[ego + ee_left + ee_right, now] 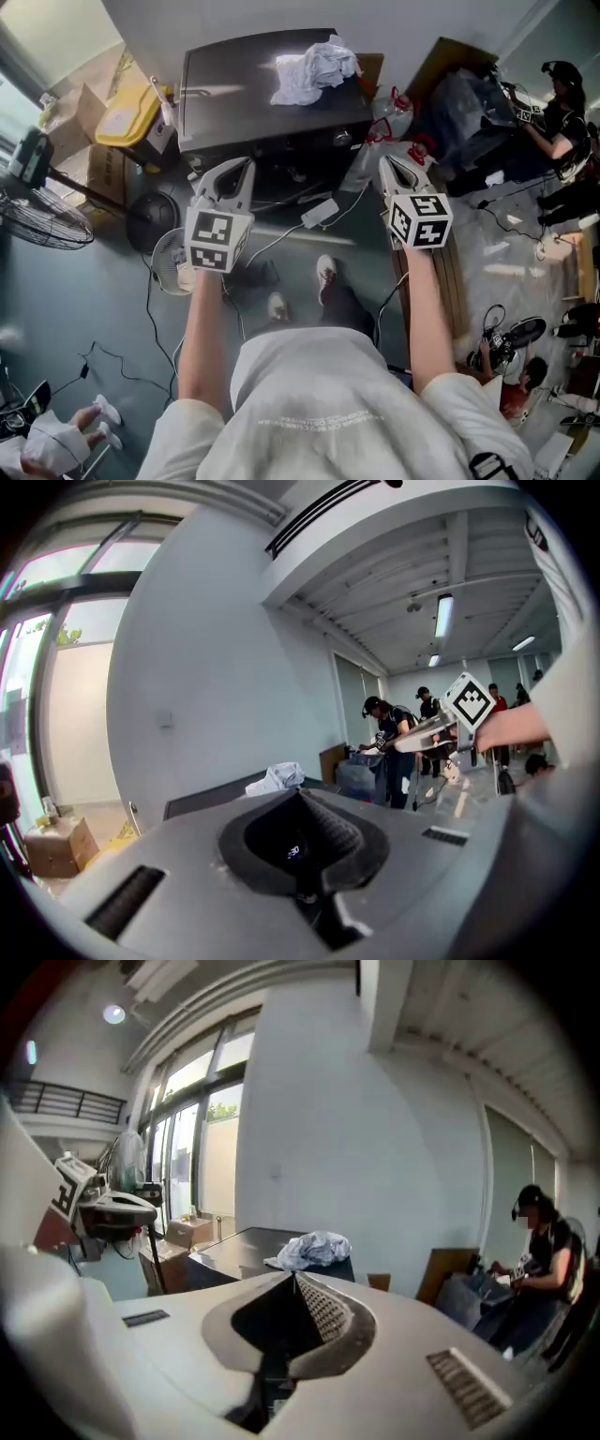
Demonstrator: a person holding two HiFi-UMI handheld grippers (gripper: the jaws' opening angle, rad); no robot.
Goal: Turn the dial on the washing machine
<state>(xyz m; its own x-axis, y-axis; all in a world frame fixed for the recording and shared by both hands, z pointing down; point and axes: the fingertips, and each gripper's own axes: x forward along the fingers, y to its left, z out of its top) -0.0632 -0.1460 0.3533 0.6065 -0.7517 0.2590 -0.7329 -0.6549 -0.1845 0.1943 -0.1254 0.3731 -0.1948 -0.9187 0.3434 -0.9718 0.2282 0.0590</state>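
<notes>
Washer point(272, 103): dark box against the far wall, straight ahead of the holder, top flat and glossy.
Dial point(340, 139): small round knob on the washer front, toward its right end. Too small to read its setting. Neither gripper touches it.
Cloth point(314, 70): pale, crumpled, lying on the washer top near the back right corner.
Left gripper point(244, 165): held up in the air in front of the washer, pointing at it, touching nothing. Jaws closed tip to tip, nothing between them.
Right gripper point(390, 161): level with the left one and well apart from it, also short of the washer front. Jaws pressed together, nothing held.
Shoes point(325, 275): white, on the floor below, between the two grippers as seen from the head view.
Plug block point(321, 212): white, on the floor just before the washer, with cables running off it.
Fan point(47, 225): wire-cage fan at far left, well apart from the washer.
Yellow box point(127, 114): just beside the washer's left side, among cardboard.
Bystander point(561, 103): far right, in dark clothes, leaning over a heap of dark bags.
</notes>
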